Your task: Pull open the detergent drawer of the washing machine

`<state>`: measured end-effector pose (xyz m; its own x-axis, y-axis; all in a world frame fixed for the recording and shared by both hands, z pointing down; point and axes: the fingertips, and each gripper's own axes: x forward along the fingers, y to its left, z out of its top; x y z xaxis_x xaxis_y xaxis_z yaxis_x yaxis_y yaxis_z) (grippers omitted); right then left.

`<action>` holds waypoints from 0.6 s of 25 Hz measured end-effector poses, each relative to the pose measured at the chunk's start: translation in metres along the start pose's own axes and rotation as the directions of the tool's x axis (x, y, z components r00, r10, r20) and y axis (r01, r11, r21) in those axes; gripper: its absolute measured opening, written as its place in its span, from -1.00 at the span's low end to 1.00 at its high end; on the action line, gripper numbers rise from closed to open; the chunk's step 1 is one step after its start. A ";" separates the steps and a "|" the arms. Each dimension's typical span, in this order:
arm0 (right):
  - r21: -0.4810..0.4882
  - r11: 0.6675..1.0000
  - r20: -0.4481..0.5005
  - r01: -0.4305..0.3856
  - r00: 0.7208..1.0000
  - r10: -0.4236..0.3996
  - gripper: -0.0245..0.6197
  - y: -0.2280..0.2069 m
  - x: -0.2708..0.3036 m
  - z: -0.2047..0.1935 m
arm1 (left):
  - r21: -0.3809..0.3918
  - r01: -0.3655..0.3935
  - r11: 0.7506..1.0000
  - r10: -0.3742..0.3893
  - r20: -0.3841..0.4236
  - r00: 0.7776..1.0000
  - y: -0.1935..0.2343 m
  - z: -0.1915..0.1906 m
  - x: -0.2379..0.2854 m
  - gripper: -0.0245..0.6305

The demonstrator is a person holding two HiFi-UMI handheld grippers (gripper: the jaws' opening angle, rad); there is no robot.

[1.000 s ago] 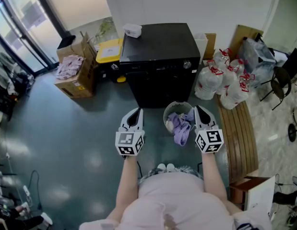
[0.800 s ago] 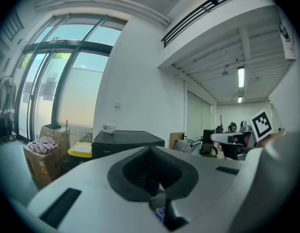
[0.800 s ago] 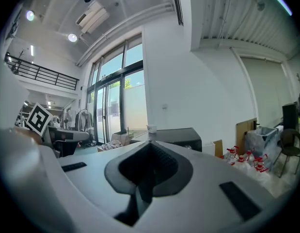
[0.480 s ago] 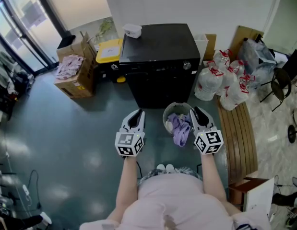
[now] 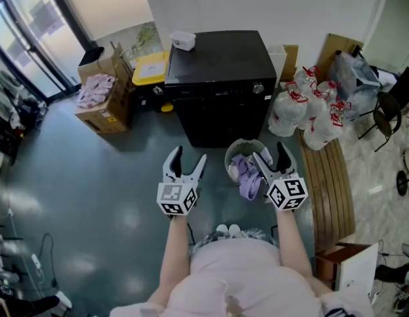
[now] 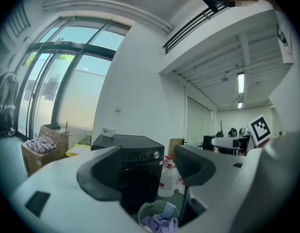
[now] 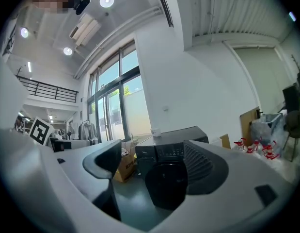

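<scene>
Both grippers held level, pointed at the black front-loading washing machine (image 5: 221, 88), well apart from it. Left gripper (image 5: 189, 154): jaws opening, already spread wide, nothing between them. Right gripper (image 5: 269, 152): same, opening and empty.

Detergent drawer (image 5: 193, 92) is taken to be the left end of the control strip, opposite the round silver knob (image 5: 258, 88). It is seen flush and shut. In the right gripper view it is framed between the jaws (image 7: 146, 154).

Key relation: the drawer lies straight ahead of the left gripper, its long axis across the front face, so it is judged to pull out toward the person. The left gripper is judged nearer. The round grey laundry basket of purple clothes (image 5: 238, 143) stands between the machine and the right gripper.
</scene>
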<state>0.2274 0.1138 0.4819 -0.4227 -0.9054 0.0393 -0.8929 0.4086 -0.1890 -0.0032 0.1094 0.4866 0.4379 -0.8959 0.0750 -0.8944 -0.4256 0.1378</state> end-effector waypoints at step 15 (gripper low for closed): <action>0.012 1.000 -0.010 0.003 1.000 -0.003 0.35 0.019 0.006 -0.010 | 0.047 0.010 0.999 -0.009 -0.008 1.000 0.011 -0.003 -0.012 0.14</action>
<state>0.2066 0.1173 0.4879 -0.4217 -0.9054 0.0497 -0.8923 0.4046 -0.2002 -0.0182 0.1155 0.4900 0.4469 -0.8909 0.0819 -0.8934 -0.4397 0.0916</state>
